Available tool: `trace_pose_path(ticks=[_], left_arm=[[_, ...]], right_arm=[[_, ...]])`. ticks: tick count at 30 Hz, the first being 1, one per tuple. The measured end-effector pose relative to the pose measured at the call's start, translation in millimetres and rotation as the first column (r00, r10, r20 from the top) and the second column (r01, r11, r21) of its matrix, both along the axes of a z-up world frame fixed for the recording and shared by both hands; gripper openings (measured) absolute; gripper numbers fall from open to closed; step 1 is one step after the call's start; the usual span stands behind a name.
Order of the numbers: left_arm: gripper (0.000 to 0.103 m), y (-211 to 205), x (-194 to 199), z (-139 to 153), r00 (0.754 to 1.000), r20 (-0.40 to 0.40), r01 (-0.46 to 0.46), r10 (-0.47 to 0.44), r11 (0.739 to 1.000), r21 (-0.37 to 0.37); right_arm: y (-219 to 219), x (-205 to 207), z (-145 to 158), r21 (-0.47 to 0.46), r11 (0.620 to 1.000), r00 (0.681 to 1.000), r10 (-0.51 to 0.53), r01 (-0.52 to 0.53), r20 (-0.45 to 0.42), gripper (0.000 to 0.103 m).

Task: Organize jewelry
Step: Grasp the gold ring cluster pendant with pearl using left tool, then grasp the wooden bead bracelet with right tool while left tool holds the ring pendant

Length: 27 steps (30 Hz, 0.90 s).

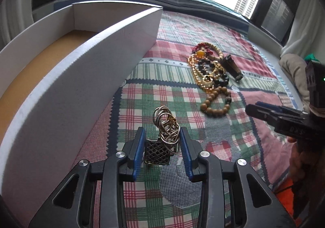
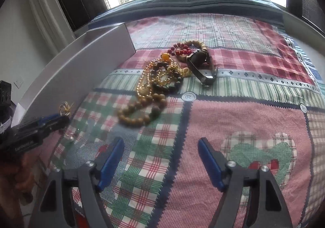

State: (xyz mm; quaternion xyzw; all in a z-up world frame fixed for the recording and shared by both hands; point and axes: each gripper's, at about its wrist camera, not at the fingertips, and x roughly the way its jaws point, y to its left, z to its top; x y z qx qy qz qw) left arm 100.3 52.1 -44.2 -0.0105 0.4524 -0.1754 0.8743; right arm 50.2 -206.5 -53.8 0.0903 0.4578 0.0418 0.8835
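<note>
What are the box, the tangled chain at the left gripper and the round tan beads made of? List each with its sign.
Box: looks like matte white cardboard, with thin flat walls and a brown board floor.
Tangled chain: likely metal, with glinting silver-gold links.
Tan bead bracelet: probably wood, with a dull, warm brown surface; resin cannot be ruled out.

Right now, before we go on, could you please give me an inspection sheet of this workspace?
Surface: plaid patchwork quilt, fairly flat.
Job's things: white box, open top, nothing seen inside; silver chain with black lattice pendant between the left fingers; tangled pile of bead bracelets and gold chain; dark watch at the pile's edge.
Clutter: small pearl-like piece on the quilt.
Grippers: left gripper around the pendant, grip unclear; right gripper open, nothing between its fingers.
Cables: nothing seen.
Surroundings: window, high-rise towers outside.
</note>
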Motion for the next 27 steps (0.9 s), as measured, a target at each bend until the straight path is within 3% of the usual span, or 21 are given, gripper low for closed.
trace_pose_path(ticks=[3, 7, 9, 11, 13, 19, 22, 24, 27], left_arm=[[0.034, -6.4, 0.0, -8.4, 1.000, 0.015, -0.007, 0.007, 1.000, 0.021], [0.035, -13.3, 2.1, -16.7, 1.000, 0.019, -0.008, 0.007, 0.999, 0.039], [0.035, -14.9, 1.9, -18.3, 1.000, 0.019, -0.008, 0.007, 0.999, 0.036], [0.039, -14.3, 1.1, -18.6, 1.000, 0.019, -0.004, 0.003, 1.000, 0.021], [0.055, -13.0, -0.4, -18.3, 1.000, 0.009, 0.003, -0.003, 1.000, 0.010], [0.077, 4.2, -17.9, -5.6, 1.000, 0.007, 0.030, -0.030, 0.999, -0.029], [0.080, 15.5, -25.4, -2.3, 0.999, -0.013, 0.051, -0.051, 0.998, -0.041], [0.081, 22.0, -28.6, -1.2, 0.998, -0.024, 0.057, -0.058, 0.998, -0.041], [0.083, 24.7, -31.2, 0.1, 0.998, -0.014, 0.062, -0.062, 0.998, -0.007]], right_arm=[[10.0, 36.3, -17.0, -0.015, 1.000, 1.000, -0.004, 0.004, -0.019, 0.046], [30.3, 59.7, -33.7, -0.091, 0.996, 1.000, -0.009, 0.007, -0.017, 0.040], [39.2, 60.6, -34.5, -0.169, 0.986, 1.000, 0.000, -0.002, -0.013, 0.025], [36.4, 56.4, -32.5, -0.180, 0.983, 1.000, 0.011, -0.014, -0.021, 0.014], [26.4, 47.7, -29.4, -0.127, 0.991, 0.998, 0.035, -0.041, -0.047, 0.014], [12.7, 0.6, -15.8, -0.119, 0.990, 0.993, 0.066, -0.077, -0.093, 0.014], [2.9, -16.0, -10.4, -0.103, 0.993, 0.994, 0.053, -0.063, -0.095, 0.016], [-5.4, -24.6, -5.8, -0.075, 0.996, 0.996, 0.039, -0.045, -0.083, 0.028], [-14.0, -36.5, 0.3, -0.050, 0.998, 0.998, 0.023, -0.025, -0.052, 0.034]])
